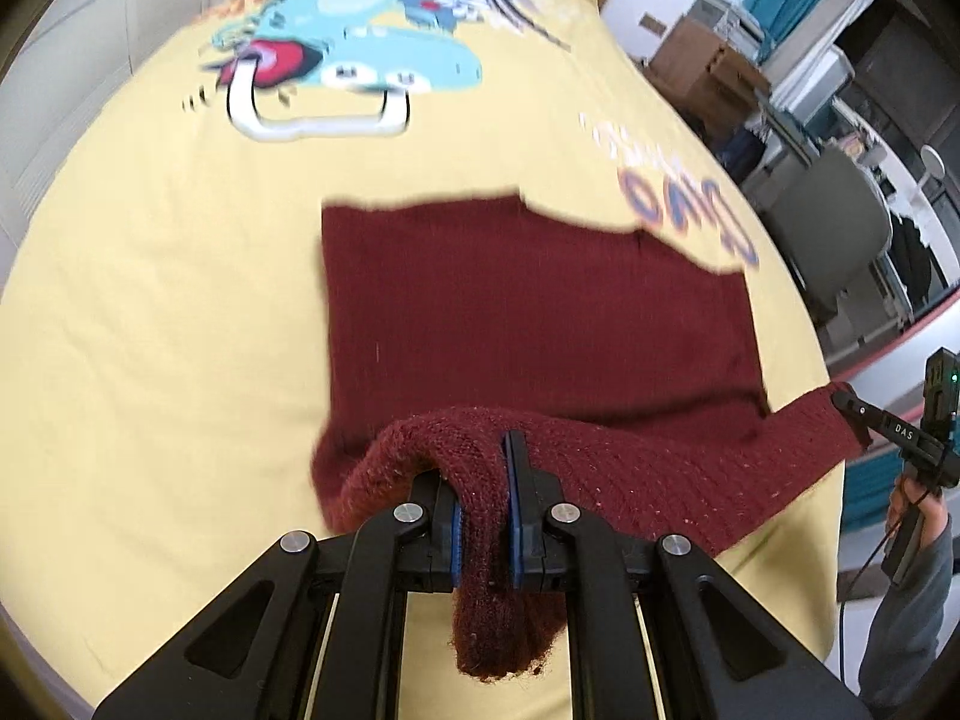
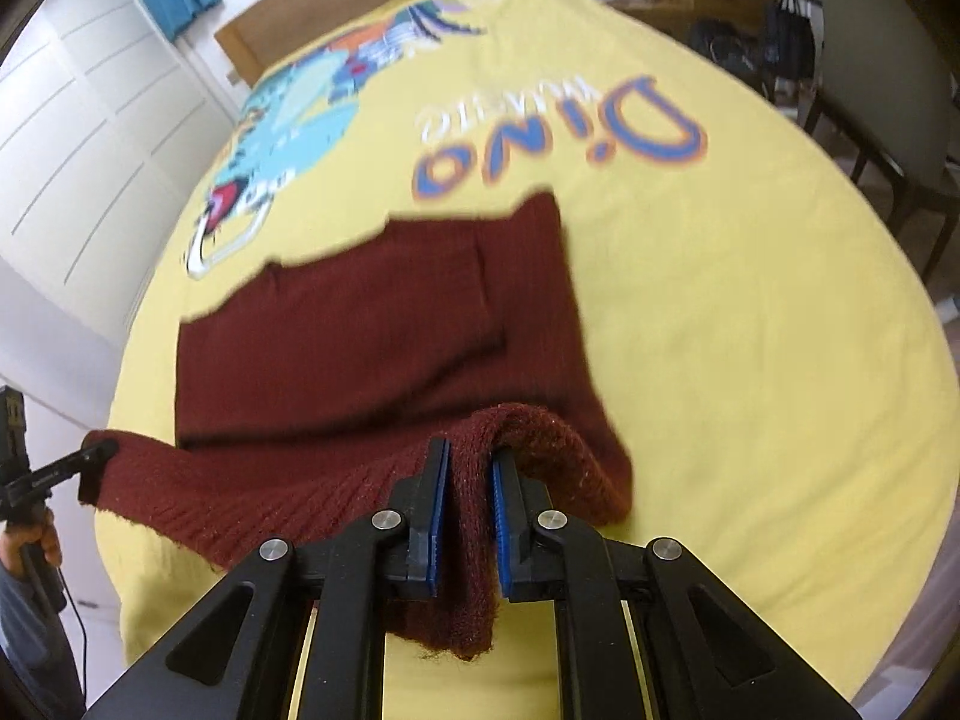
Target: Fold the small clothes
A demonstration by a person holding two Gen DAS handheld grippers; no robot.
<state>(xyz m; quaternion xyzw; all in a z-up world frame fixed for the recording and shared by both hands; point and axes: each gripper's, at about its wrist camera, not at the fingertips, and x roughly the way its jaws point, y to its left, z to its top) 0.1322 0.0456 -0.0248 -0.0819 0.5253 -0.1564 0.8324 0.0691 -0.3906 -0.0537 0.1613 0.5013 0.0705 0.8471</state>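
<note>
Jaws, left gripper (image 1: 485, 510): narrow, clamped on a bunched near corner of the maroon knit sweater (image 1: 534, 312); a tuft of hem hangs below the blue pads.

Jaws, right gripper (image 2: 467, 516): narrow, likewise clamped on the opposite near corner of the same sweater (image 2: 372, 336), hem drooping between the pads.

Between the two grips: we see the near edge lifted off the surface and stretched as a band running from one gripper to the other. Each wrist view shows the other gripper at the frame edge, biting the far end of that band.

Sweater body: lies flat on the yellow bed sheet (image 1: 150, 300), beyond the lifted edge. A sleeve appears already folded in over the body on the right side; the far edge is stepped and uneven.

Step in hand, as we judge it: the bottom-to-top fold, hem raised and ready. The next move calls for carrying both corners together toward the far edge, level and at equal pace, then laying them down before releasing.

Sheet print: a blue dinosaur and the word "Dino".

Hard to make out: motion blur softens the far edge; the left sleeve's position is unclear; the person's hands are cut off at the frame edges.
</note>
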